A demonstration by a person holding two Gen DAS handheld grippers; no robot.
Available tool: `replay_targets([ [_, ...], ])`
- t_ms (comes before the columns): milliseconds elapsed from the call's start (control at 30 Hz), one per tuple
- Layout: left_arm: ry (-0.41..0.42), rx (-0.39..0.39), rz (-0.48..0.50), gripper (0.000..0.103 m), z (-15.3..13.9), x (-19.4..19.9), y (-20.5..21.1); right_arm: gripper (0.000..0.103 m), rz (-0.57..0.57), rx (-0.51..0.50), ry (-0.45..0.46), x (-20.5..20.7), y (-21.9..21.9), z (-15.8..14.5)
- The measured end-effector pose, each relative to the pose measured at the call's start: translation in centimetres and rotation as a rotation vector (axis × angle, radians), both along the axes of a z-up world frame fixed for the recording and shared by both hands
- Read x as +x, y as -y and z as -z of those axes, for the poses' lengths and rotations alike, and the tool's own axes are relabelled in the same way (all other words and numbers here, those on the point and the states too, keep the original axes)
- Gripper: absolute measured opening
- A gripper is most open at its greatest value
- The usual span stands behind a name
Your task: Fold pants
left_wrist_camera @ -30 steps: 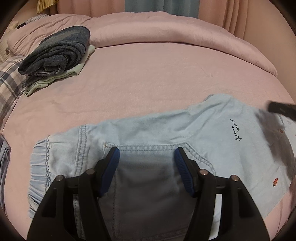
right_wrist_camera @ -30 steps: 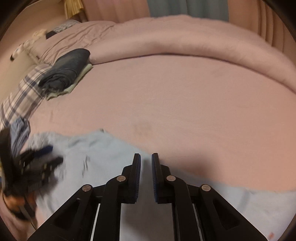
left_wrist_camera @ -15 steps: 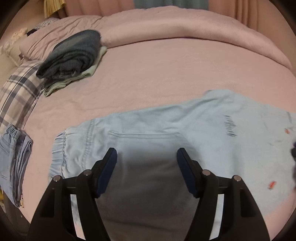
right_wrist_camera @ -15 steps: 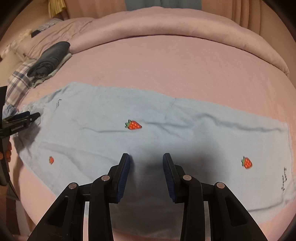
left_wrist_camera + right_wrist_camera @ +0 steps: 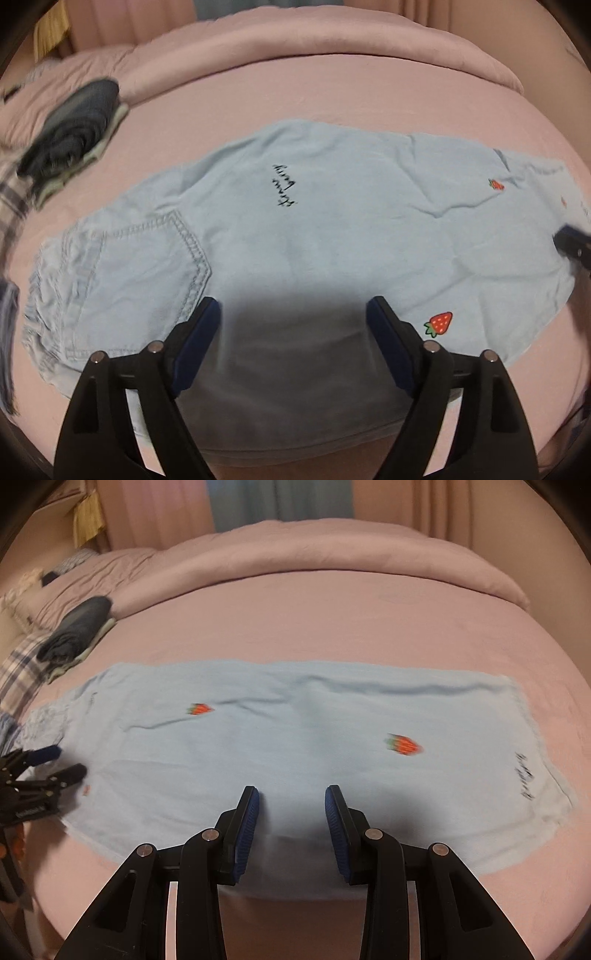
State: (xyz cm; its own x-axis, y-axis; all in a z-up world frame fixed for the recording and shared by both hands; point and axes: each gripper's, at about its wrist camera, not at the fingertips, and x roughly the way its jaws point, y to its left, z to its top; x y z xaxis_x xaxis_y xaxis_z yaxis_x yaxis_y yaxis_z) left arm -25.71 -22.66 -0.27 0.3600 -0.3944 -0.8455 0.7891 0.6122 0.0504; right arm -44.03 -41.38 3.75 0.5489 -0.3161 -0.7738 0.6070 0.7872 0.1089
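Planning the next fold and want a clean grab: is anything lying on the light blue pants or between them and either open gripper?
Nothing visible. The light blue pants lie flat on the pink bed, directly under the open left gripper and the open right gripper. The folded dark clothes sit apart, near the pillows.

The pants (image 5: 295,738) lie flat across the bed (image 5: 332,620), with the folded clothes pile (image 5: 75,631) behind, at the left near the pillows (image 5: 74,587).

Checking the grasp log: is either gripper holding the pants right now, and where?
Nothing is held. The left gripper and right gripper both hang open over the light blue pants, jaws apart.
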Motion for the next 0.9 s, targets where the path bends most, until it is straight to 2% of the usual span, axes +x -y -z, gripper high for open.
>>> replay_targets([
  [200, 0.025, 0.031, -0.017, 0.092, 0.1, -0.1, 0.5, 0.037, 0.136, 0.030, 0.091, -4.0, 3.7, -0.3],
  [433, 0.028, 0.085, -0.079, 0.089, -0.7, -1.0, 1.3, 0.037, 0.261, 0.013, 0.134, -7.6, 5.3, 0.1],
  [500, 0.035, 0.082, -0.054, 0.089, -1.3, -2.2, 2.0, 0.037, 0.292, 0.012, 0.153, -8.8, 5.7, -0.1],
  [600, 0.056, 0.039, 0.015, 0.089, -2.8, -5.0, 4.3, 0.037, 0.377, -0.034, 0.142, -10.6, 6.2, -0.8],
  [667, 0.052, 0.007, 0.066, 0.089, -3.5, -6.6, 6.0, 0.037, 0.399, -0.043, 0.173, -11.6, 6.3, -1.5],
  [767, 0.046, -0.018, 0.157, 0.089, -4.0, -10.1, 9.4, 0.037, 0.352, -0.058, 0.238, -11.5, 6.3, -2.8],
  [900, 0.018, -0.025, 0.240, 0.089, -3.7, -13.3, 13.2, 0.037, 0.293, -0.067, 0.243, -10.1, 6.6, -3.1],
])
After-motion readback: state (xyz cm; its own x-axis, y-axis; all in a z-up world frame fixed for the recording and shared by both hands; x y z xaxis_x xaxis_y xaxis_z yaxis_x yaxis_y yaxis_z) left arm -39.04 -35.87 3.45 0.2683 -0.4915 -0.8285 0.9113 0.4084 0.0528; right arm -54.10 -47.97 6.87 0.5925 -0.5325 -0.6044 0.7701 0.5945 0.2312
